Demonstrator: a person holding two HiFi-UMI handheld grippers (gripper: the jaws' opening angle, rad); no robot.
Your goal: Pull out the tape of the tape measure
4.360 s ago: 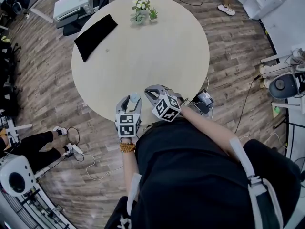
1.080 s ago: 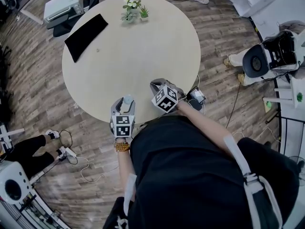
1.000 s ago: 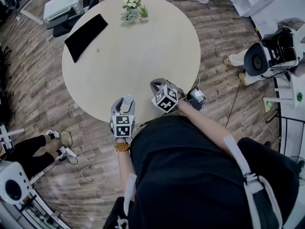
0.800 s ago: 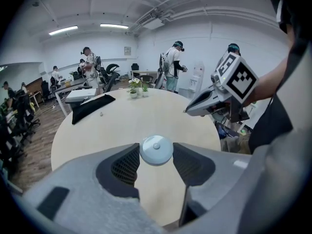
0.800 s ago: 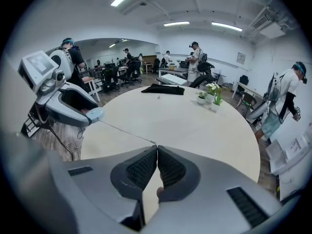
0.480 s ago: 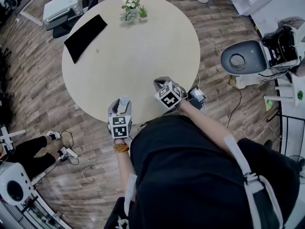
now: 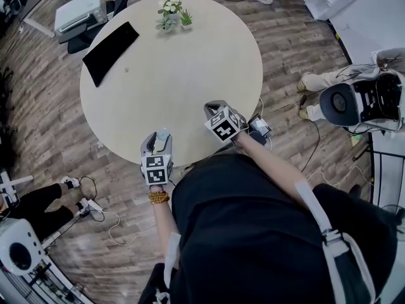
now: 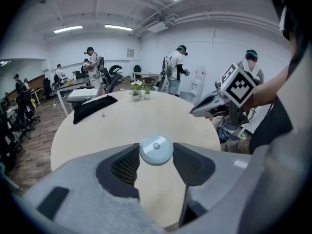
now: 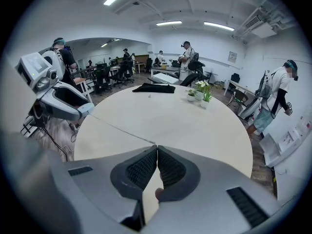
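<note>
A small round pale-blue tape measure (image 8: 156, 150) sits between the jaws of my left gripper (image 7: 159, 135), which is shut on it just above the near edge of the round beige table (image 7: 190, 62). My right gripper (image 9: 156, 148) is shut on the end of the thin tape (image 9: 122, 130). The tape runs as a taut fine line over the table from those jaws back to the left gripper. In the head view the right gripper (image 7: 209, 107) hovers over the table's near right edge, a short way from the left one.
A black cloth (image 7: 109, 43) lies at the table's far left and small potted plants (image 7: 172, 16) stand at its far edge. A small device with cables (image 7: 259, 126) lies on the floor by the right gripper. Several people stand around the room.
The two grippers have drawn a little farther apart, the left one nearer to me and the right one to the right. Both have stayed shut.
</note>
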